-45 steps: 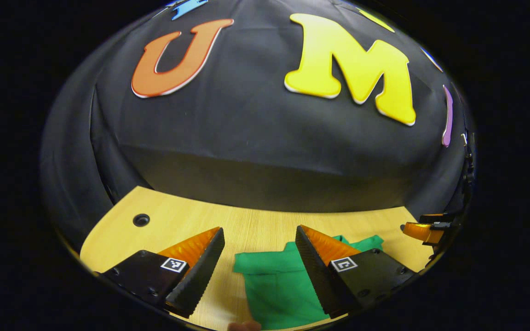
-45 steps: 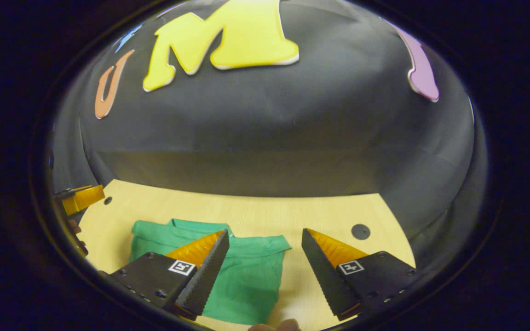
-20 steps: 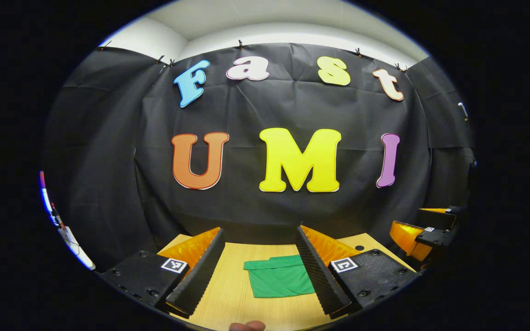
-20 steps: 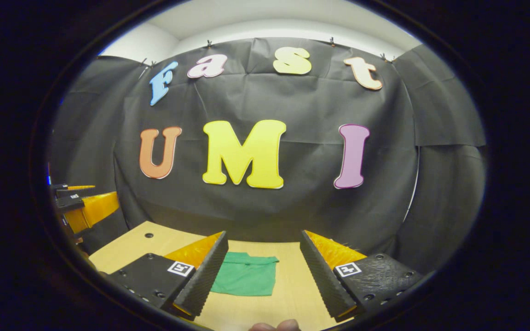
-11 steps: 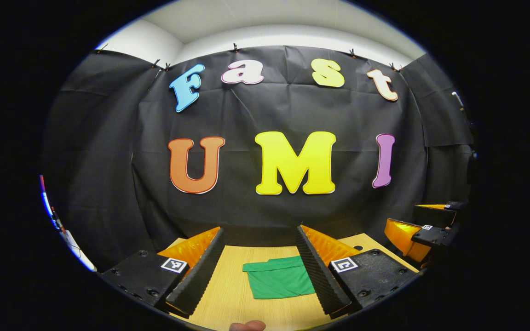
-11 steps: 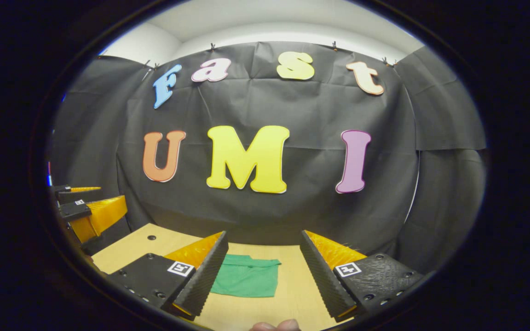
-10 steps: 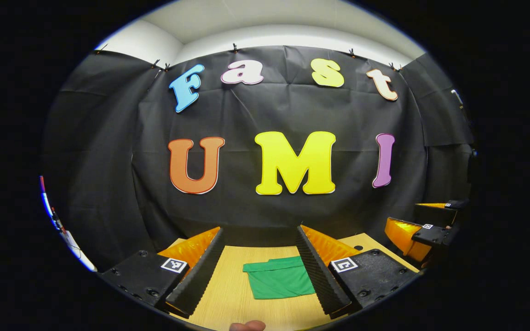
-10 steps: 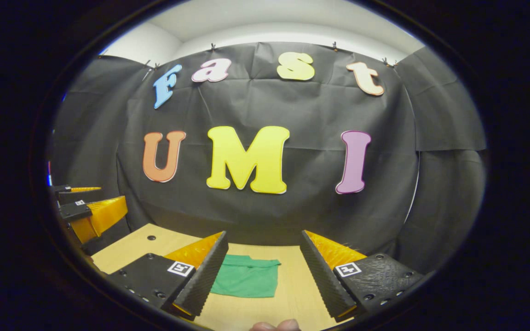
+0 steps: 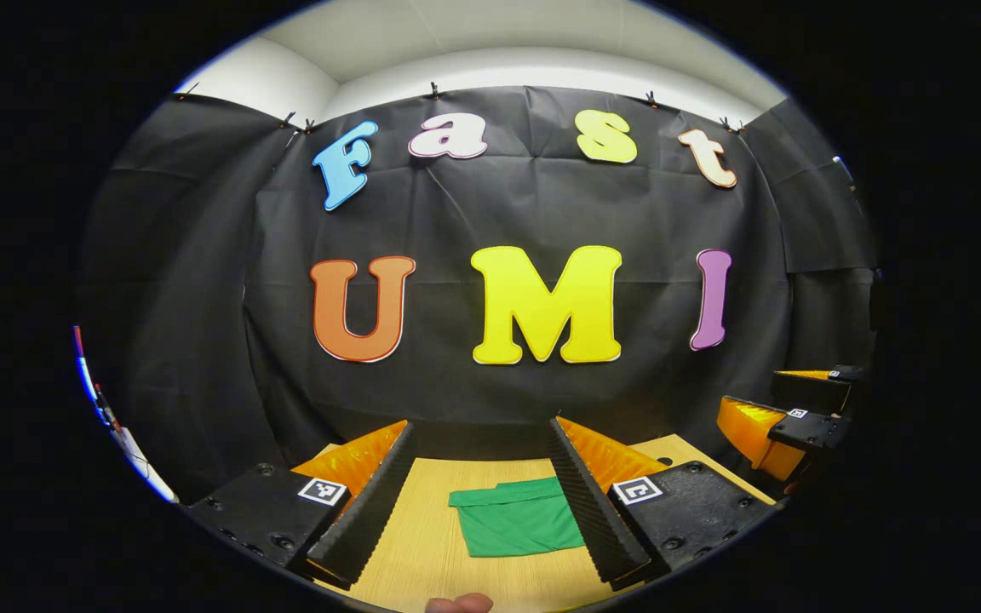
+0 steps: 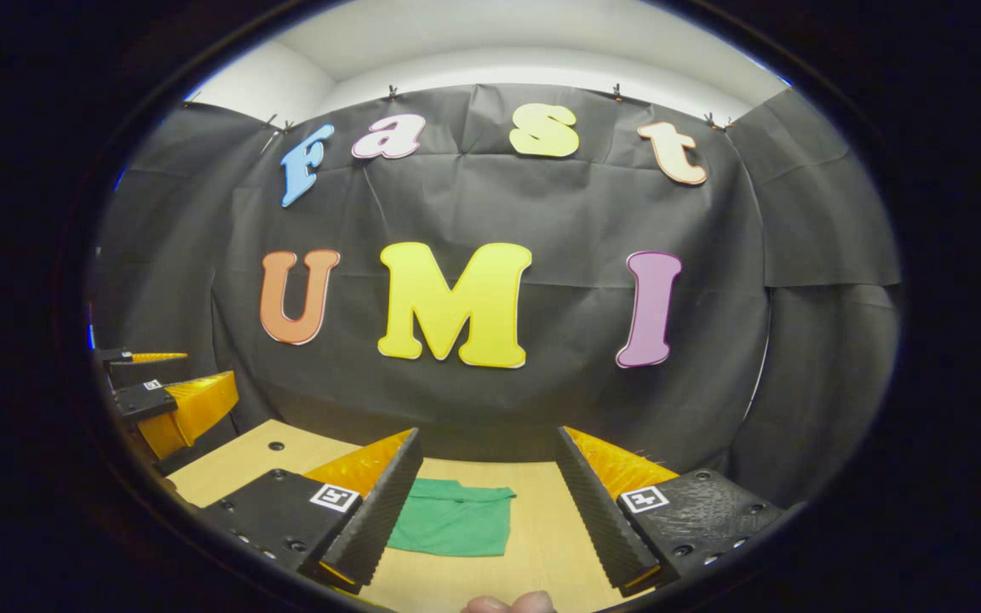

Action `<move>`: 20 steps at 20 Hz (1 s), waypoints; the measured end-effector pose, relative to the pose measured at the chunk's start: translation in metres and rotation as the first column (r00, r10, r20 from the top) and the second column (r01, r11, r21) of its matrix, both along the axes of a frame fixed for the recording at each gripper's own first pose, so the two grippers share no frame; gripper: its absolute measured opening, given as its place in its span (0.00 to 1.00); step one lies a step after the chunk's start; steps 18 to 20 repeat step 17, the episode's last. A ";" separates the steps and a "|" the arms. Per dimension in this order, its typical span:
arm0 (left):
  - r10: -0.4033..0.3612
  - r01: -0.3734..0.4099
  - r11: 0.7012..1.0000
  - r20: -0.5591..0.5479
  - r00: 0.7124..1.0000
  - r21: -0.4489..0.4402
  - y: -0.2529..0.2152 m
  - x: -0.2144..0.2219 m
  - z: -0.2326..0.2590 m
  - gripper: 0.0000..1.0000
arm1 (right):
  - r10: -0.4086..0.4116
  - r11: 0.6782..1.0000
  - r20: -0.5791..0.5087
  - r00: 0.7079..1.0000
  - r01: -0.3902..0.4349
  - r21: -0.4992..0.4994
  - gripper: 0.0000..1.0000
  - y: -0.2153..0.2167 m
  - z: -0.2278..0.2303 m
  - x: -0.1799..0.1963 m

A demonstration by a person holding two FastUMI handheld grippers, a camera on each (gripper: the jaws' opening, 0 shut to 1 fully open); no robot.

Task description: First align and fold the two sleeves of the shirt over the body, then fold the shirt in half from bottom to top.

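At the left edge of the right gripper view, the left gripper (image 10: 169,387) hangs above the near-left corner of the pale wooden bench (image 10: 239,462), its jaws spread wide and holding nothing. In the left gripper view its own two fingers (image 9: 371,502) stand wide apart over the bench (image 9: 422,545), with the folded green cloth shirt (image 9: 516,521) lying flat on the wood between them, closer to the right finger and partly hidden behind it. The shirt is a compact rectangle, its sleeves no longer showing at the sides, and neither finger touches it. In the right gripper view the same shirt (image 10: 452,518) lies just right of that view's left finger, well clear of the right one; the right gripper (image 10: 486,477) is also wide and empty. A small dark round hole (image 10: 275,445) sits in the bench near its far-left corner. At the right edge of the left gripper view, the right gripper (image 9: 784,404) hangs above the bench's right side.
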State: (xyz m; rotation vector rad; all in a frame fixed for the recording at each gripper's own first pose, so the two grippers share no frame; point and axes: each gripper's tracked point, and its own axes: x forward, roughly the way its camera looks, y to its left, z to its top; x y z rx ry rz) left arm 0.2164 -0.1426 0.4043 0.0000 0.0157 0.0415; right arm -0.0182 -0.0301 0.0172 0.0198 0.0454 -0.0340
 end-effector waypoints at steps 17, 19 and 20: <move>-0.003 0.003 1.000 0.014 1.000 0.015 -0.004 0.015 0.001 0.97 | -0.004 1.000 0.001 1.000 0.004 0.010 0.96 0.000 -0.001 0.016; -0.003 0.003 1.000 0.014 1.000 0.015 -0.004 0.015 0.001 0.97 | -0.004 1.000 0.001 1.000 0.004 0.010 0.96 0.000 -0.001 0.016; -0.003 0.003 1.000 0.014 1.000 0.015 -0.004 0.015 0.001 0.97 | -0.004 1.000 0.001 1.000 0.004 0.010 0.96 0.000 -0.001 0.016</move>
